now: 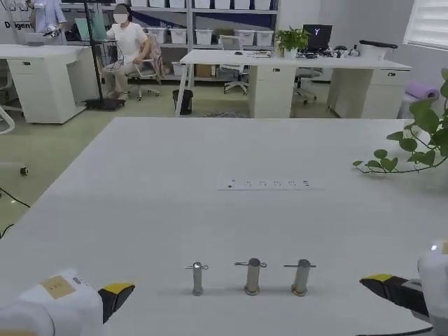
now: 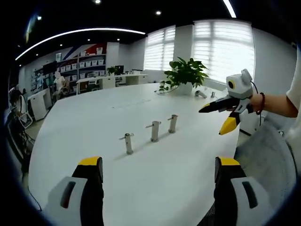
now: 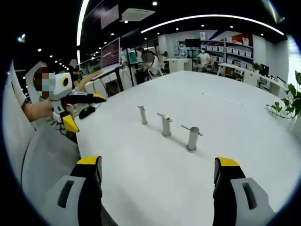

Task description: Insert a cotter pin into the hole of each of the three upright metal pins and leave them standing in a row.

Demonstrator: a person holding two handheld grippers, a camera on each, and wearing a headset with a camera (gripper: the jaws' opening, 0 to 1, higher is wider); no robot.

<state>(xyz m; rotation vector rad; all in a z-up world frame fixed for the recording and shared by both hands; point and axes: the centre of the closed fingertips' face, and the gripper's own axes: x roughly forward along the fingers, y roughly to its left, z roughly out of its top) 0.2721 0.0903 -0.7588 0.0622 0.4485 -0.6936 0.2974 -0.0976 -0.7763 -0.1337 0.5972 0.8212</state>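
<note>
Three upright metal pins stand in a row near the table's front edge: left pin (image 1: pixel 197 278), middle pin (image 1: pixel 253 277), right pin (image 1: pixel 301 278). Each has a thin cotter pin lying crosswise through its top. My left gripper (image 1: pixel 117 292) sits low at the left, apart from the row, and my right gripper (image 1: pixel 379 282) low at the right. In the left gripper view the left gripper (image 2: pixel 159 165) is open and empty, with the pins (image 2: pixel 154 131) ahead and the right gripper (image 2: pixel 214 119) open beyond them. In the right gripper view the right gripper (image 3: pixel 158 162) is open, facing the pins (image 3: pixel 165 125).
The white table (image 1: pixel 140 210) is wide and bare around the row. A flat white strip (image 1: pixel 269 184) lies further back at the middle. A leafy plant (image 1: pixel 413 147) reaches in from the right edge. Desks, shelves and a seated person (image 1: pixel 126 49) are far behind.
</note>
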